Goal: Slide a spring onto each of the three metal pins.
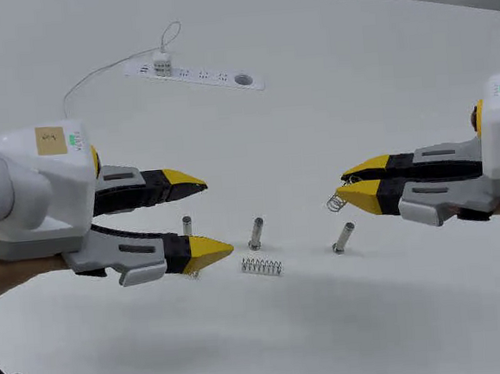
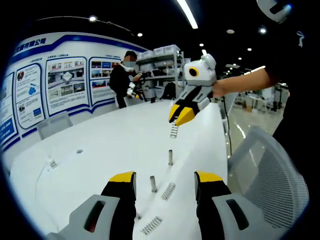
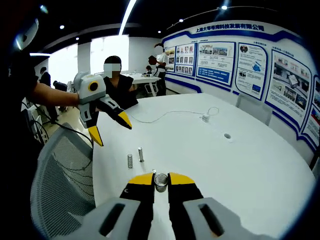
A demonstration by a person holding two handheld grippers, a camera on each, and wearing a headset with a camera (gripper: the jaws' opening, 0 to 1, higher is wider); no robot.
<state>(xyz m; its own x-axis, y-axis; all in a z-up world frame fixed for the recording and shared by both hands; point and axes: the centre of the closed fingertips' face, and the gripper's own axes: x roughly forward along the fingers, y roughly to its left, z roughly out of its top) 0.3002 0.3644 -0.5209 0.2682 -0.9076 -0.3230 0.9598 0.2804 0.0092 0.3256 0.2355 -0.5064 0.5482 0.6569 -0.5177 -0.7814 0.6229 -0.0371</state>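
Got the right gripper (image 1: 343, 186) pinched almost closed on a small silver coil spring (image 1: 335, 203). Hanging from the yellow jaw tips, clear of the white tabletop (image 1: 380, 73). Same in the right gripper view: both jaws tight against the coil, end-on between the tips.

Seeing three short grey metal pins standing in a row on the table:
- left pin (image 1: 187, 225)
- middle pin (image 1: 256, 232)
- right pin (image 1: 345, 236)

All three bare, no spring on any yet. Held spring up and slightly left of the right pin, near but not touching.

Left gripper (image 1: 211, 218) spread wide, nothing gripped. Hovering over the left end of the row, with the left pin showing between its two jaws in the head view.

Two more springs loose on the table:
- second silver coil spring (image 1: 262, 267), lying flat just in front of the middle pin, apart from it
- third silver coil spring (image 2: 151, 225), lying flat by the left pin, partly tucked under the lower left jaw tip in the head view

Also a long white power strip (image 1: 193, 73) with a white plug and thin cable at the far side of the table, well apart from the pins.
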